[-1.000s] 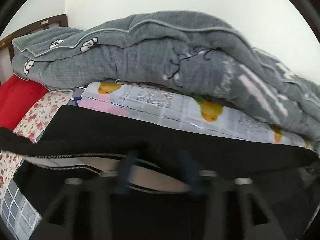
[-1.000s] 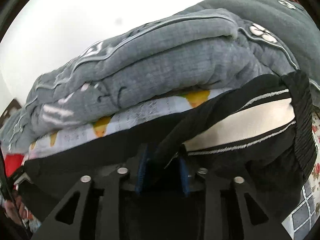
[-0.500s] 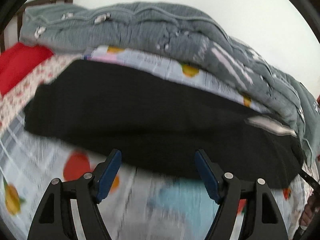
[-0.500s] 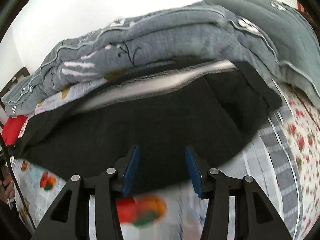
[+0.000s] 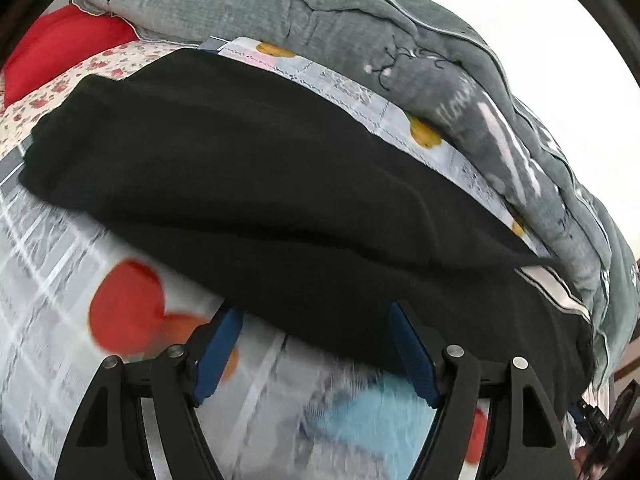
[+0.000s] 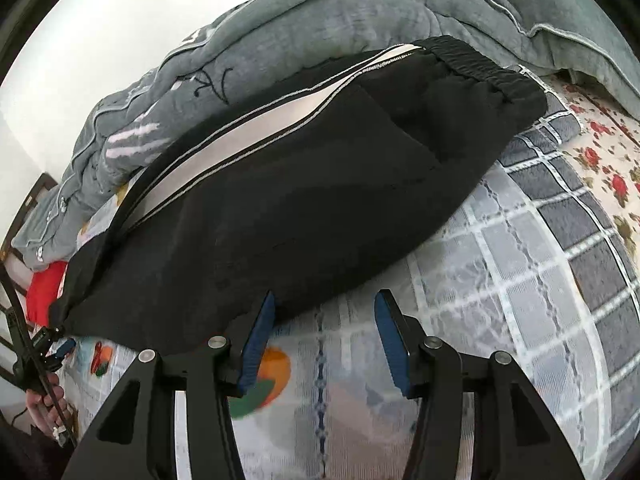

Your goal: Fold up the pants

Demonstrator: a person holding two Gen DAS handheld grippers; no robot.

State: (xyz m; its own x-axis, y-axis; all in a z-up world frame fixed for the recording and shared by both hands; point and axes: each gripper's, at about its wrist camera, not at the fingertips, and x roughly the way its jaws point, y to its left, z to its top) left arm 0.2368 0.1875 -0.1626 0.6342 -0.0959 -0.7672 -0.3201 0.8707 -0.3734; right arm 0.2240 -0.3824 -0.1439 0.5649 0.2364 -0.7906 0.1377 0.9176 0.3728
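Note:
The black pants [image 5: 248,184] lie folded flat across the patterned bed sheet [image 5: 60,300]. Their white side stripe [image 6: 248,132] runs along the far edge and the elastic waistband [image 6: 480,60] is at the right end. My left gripper [image 5: 315,308] hovers at the pants' near edge. Its jaws are closing, and its blue pads [image 5: 218,352] press on no fabric. My right gripper [image 6: 326,295] hangs over the near edge further right. Its jaws are opening, with only the sheet [image 6: 500,280] showing between them.
A bunched grey quilt [image 5: 360,28] lies along the far side against the white wall, just behind the pants. A red pillow [image 5: 60,48] sits at the far left on a floral sheet [image 6: 600,168]. A hand [image 6: 44,404] shows at the lower left of the right wrist view.
A second ago both grippers held the lifted pants by the striped edge. They have let go; the pants now lie folded on the bed, and both grippers have drawn back to the near edge.

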